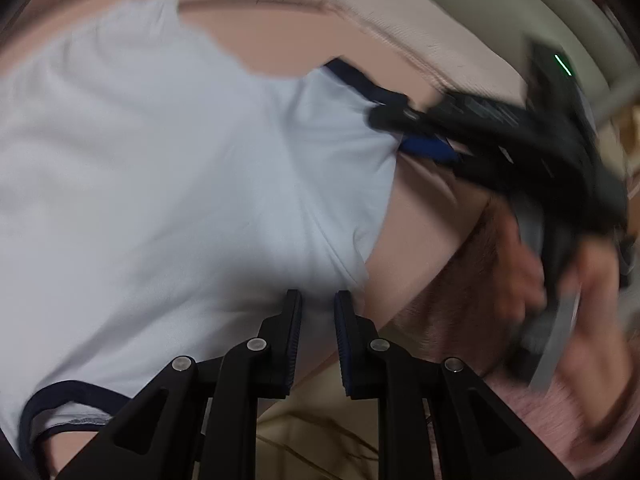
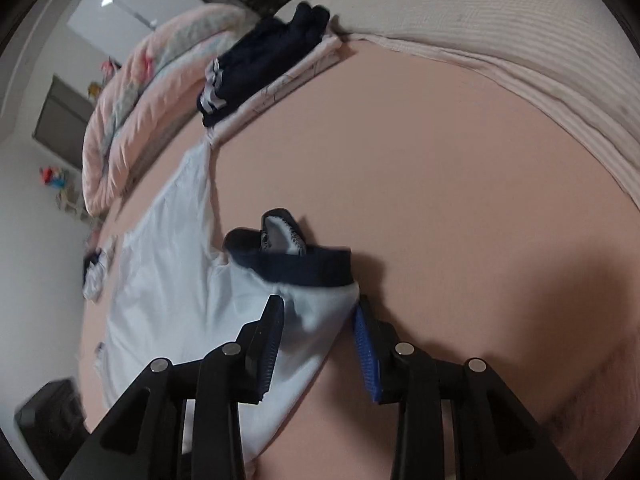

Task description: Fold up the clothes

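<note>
A white T-shirt with navy trim lies spread on the pink bed sheet. My left gripper sits at the shirt's near edge, its jaws narrow with white cloth pinched between the pads. The shirt also shows in the right wrist view, its navy-cuffed sleeve bunched just ahead of my right gripper. That gripper's jaws stand apart with the white sleeve cloth lying loose between them. From the left wrist view, the right gripper reaches in at the sleeve's cuff.
A folded navy garment tops a pink folded stack at the back. A pink quilt lies far left, a striped beige blanket at the back right. A small crumpled cloth sits by the bed's left edge. A hand holds the right gripper.
</note>
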The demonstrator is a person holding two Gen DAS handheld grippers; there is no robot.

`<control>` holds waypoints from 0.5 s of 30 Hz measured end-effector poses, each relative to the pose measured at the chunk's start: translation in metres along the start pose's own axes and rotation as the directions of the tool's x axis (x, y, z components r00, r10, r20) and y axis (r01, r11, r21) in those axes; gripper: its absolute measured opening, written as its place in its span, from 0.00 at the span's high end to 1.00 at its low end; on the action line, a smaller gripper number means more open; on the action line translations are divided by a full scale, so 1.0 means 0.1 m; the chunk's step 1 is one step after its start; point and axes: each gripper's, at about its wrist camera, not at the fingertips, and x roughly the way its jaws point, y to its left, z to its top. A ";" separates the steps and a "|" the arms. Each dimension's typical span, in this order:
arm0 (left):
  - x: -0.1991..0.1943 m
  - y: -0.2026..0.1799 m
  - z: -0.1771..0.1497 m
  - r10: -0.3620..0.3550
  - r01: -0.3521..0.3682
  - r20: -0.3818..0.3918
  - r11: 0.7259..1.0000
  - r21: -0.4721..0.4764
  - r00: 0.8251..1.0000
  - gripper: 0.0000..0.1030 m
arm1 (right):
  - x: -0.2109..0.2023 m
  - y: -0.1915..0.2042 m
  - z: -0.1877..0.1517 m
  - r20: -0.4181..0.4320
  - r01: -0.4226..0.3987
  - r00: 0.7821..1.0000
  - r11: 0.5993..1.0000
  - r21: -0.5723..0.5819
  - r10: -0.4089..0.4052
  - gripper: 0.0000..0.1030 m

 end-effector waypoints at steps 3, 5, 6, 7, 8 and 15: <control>-0.07 -0.01 -0.06 -0.019 0.019 0.001 1.000 0.001 1.000 0.86 | -0.17 -0.02 0.16 0.135 0.159 0.980 0.985 -0.061 -0.150 0.68; -0.21 0.04 -0.02 -0.038 0.039 0.061 0.999 -0.025 0.997 0.86 | -0.30 -0.12 0.23 0.149 0.170 0.975 0.984 -0.044 -0.162 0.68; -0.29 0.07 0.02 -0.036 0.041 0.109 0.998 -0.043 0.993 0.86 | -0.34 -0.19 0.21 0.124 0.106 0.987 0.994 -0.016 -0.103 0.67; -0.29 0.08 0.06 -0.031 0.037 0.124 0.998 -0.053 0.992 0.85 | -0.36 -0.24 0.17 0.097 0.034 0.995 0.999 0.014 -0.035 0.67; -0.26 0.09 0.11 -0.025 0.032 0.123 0.998 -0.059 0.992 0.86 | -0.36 -0.25 0.08 0.060 -0.040 0.997 0.998 0.041 0.038 0.67; 0.03 -0.03 0.14 0.056 -0.056 0.094 0.998 -0.009 0.994 0.86 | -0.07 0.22 -0.50 -0.191 -0.129 0.975 0.988 -0.081 0.112 0.67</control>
